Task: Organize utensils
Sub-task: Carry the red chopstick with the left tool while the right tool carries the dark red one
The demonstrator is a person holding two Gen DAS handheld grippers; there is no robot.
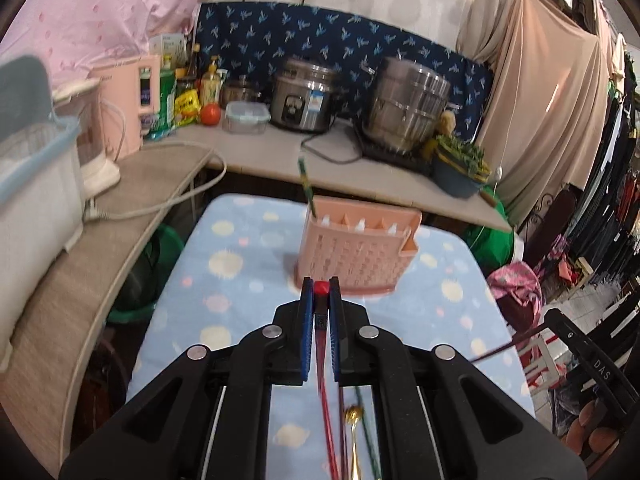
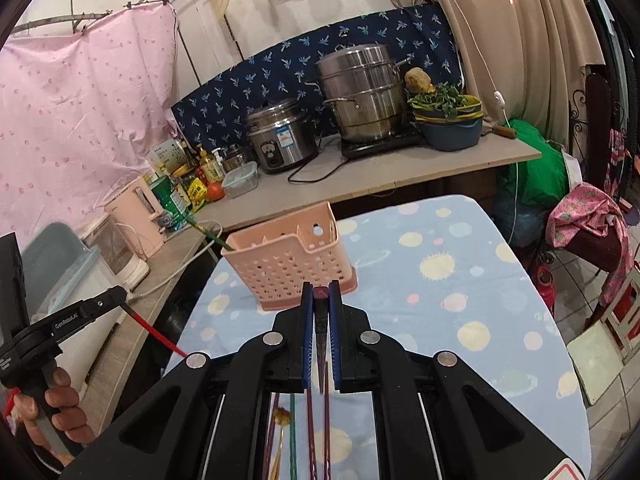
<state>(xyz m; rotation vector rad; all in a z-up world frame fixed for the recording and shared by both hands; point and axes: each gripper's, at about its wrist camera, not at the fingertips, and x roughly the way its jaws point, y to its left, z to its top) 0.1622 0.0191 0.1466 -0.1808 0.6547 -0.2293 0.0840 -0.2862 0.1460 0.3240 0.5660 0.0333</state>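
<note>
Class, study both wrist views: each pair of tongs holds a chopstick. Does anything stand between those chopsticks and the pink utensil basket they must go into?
Nothing visible does. The left tongs grip a red chopstick and the right tongs a dark purple chopstick. Only bare patterned tablecloth lies before the pink basket, whose top is open; one green chopstick already stands in it.

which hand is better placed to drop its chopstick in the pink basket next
Left, narrowly. Both grippers are shut on a chopstick, the left gripper on a red chopstick, the right gripper on a dark chopstick. The pink basket sits straight ahead of the left, slightly off-centre for the right.
</note>
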